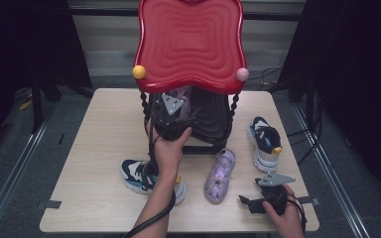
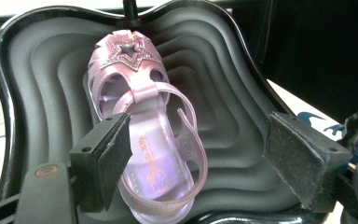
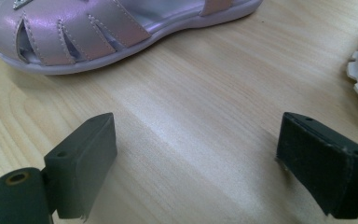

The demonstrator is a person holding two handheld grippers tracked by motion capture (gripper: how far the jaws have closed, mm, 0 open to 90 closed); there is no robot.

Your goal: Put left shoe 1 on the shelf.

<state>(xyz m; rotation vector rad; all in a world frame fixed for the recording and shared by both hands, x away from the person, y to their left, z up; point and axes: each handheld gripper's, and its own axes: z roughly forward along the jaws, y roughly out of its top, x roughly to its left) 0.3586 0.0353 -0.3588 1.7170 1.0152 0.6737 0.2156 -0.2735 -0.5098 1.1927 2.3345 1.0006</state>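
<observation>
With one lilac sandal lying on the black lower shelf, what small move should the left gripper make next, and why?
Probably back straight out. The left gripper stands open, the lilac sandal rests on the black shelf with only one pad beside it, and its mate waits on the table.

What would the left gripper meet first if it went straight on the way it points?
Likely the purple sandal lying in the black tray: it sits right ahead of the open left gripper, its heel near the left pad.

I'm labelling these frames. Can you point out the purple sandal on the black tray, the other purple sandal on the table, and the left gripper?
purple sandal on the black tray (image 2: 142, 100), left gripper view, strap.
purple sandal on the table (image 1: 220, 175), high view, insole.
left gripper (image 2: 200, 163), left gripper view, midway between fingertips.
</observation>
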